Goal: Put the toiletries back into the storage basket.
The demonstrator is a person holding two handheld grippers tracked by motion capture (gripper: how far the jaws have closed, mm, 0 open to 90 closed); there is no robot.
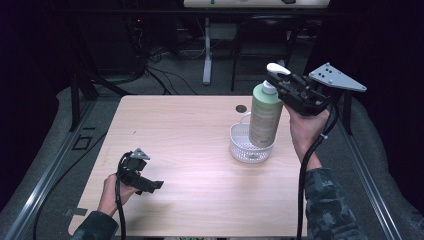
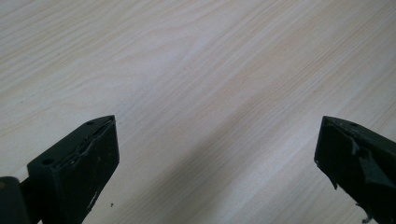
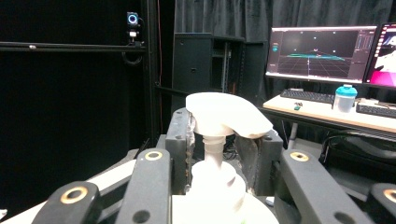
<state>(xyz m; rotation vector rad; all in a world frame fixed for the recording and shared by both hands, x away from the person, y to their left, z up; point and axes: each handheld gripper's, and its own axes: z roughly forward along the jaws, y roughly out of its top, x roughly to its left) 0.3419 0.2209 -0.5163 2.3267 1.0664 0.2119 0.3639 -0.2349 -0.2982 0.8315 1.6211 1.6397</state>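
A pale green pump bottle point(image 1: 265, 117) with a white pump head point(image 3: 224, 116) hangs slightly tilted, its base down at the rim of a white mesh basket point(image 1: 247, 150) right of the table's middle. I cannot tell whether the base rests on the basket's floor. My right gripper point(image 1: 279, 85) is shut on the bottle's neck just under the pump, and in the right gripper view its pads point(image 3: 187, 140) press the white collar from both sides. My left gripper point(image 1: 152, 186) lies low over the wooden table point(image 1: 190, 150) near the front left, its jaws wide apart over bare wood point(image 2: 217, 158).
A small dark round mark point(image 1: 241, 108) lies on the table behind the basket. Past the far edge stand desk legs and cables on the floor. The right gripper view looks out at a desk with monitors point(image 3: 322, 51), a keyboard and a blue-lidded jar point(image 3: 344, 98).
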